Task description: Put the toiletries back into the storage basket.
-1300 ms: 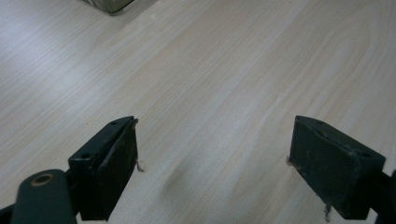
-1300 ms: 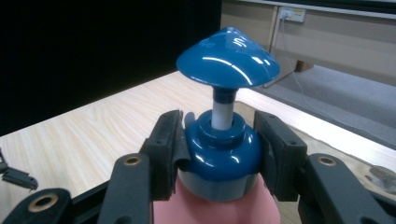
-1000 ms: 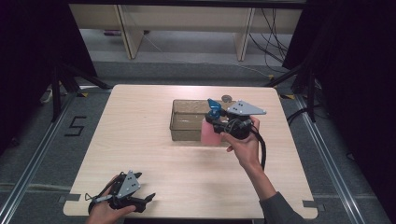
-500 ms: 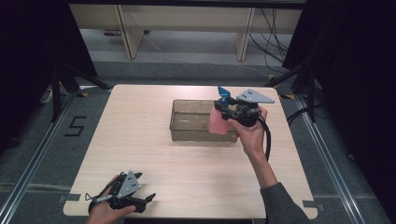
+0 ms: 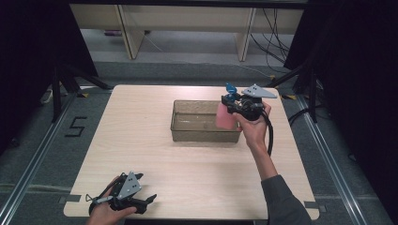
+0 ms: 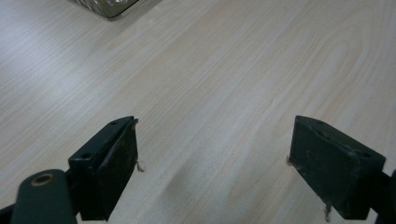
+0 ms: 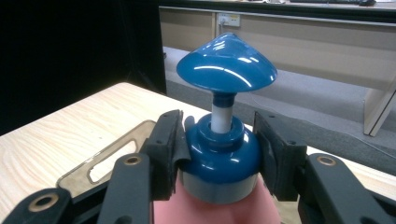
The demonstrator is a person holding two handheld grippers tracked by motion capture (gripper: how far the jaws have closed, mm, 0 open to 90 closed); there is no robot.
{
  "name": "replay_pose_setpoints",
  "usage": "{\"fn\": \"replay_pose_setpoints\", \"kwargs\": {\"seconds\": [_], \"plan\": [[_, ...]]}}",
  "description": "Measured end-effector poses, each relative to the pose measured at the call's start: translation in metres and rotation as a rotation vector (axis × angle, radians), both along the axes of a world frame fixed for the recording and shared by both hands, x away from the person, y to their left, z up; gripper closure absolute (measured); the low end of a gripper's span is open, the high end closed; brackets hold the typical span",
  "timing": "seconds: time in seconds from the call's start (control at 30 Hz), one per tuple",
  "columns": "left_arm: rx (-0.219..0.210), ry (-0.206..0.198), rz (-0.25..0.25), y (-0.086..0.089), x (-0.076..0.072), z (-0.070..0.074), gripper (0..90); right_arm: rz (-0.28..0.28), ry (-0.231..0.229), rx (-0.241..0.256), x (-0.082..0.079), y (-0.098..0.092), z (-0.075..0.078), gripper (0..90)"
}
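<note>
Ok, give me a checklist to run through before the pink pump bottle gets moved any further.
1. Right gripper shut on the blue collar of the pink pump bottle with the blue cap: ok.
2. Bottle upright in the jaws: ok.
3. Bottle clear of the floor of the clear rectangular plastic bin: cannot tell.
4. Left gripper open, nothing between its jaws: ok.
5. Left gripper parked at the near edge of the light wooden table, away from the bin: ok.

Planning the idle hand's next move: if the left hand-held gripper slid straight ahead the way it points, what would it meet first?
Probably the clear bin, whose corner shows far ahead. Between the open left hand-held gripper and it lies bare table, though depth is hard to judge.
</note>
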State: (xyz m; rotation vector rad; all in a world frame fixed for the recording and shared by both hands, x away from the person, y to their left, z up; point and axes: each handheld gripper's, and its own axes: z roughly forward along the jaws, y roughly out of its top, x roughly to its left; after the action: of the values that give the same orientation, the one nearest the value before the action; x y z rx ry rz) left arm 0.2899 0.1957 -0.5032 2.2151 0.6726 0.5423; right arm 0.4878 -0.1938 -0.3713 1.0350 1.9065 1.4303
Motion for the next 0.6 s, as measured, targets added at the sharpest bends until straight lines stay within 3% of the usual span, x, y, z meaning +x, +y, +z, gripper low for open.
{"fn": "replay_pose_setpoints", "kwargs": {"seconds": [0.07, 0.6], "plan": [[-0.018, -0.005, 0.004, 0.000, 0.000, 0.000, 15.0, -0.005, 0.000, 0.003, 0.002, 0.000, -0.002, 54.1], [-0.016, -0.002, 0.000, 0.000, 0.000, 0.000, 15.0, -0.021, 0.022, 0.006, 0.015, -0.007, -0.012, 54.1]]}}
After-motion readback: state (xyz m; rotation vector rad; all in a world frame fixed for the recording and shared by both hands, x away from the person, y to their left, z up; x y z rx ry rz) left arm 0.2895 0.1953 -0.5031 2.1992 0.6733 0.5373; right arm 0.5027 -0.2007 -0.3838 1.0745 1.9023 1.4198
